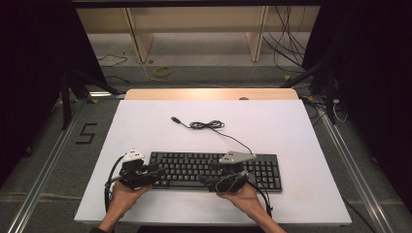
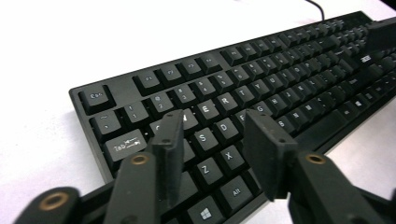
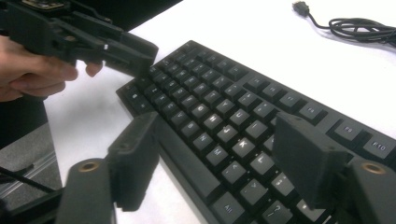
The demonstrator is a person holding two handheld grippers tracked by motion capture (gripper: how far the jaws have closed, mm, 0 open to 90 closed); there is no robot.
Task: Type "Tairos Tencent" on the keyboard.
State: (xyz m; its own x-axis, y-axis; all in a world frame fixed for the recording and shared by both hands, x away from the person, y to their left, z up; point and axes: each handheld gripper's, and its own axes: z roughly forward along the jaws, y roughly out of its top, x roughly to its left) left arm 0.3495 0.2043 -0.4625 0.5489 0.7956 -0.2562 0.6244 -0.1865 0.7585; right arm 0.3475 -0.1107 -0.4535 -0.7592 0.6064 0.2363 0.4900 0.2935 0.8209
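A: Counter point(image 1: 145, 121) first. What lies on it?

B: A black keyboard point(image 1: 214, 170), flat, near the person's edge. Its long axis runs left to right across the counter, key rows facing up, bottom row toward the person. Its cable point(image 1: 209, 125) trails from the back edge, loosely coiled, with the USB plug point(image 1: 174, 118) lying free on the white surface.

A: Hands?

B: Both forearms come in from the near edge. The left hand point(image 1: 121, 194) holds the left hand-held gripper point(image 2: 212, 135) low over the keyboard's left end, pointing along the keys toward the right.

A: Its state?

B: Released; jaws apart above the S and X keys, nothing between them.

A: The other?

B: The right hand point(image 1: 245, 196) carries the right hand-held gripper point(image 3: 215, 158) over the letter keys, aimed leftward. Jaws spread wide, gripping nothing.
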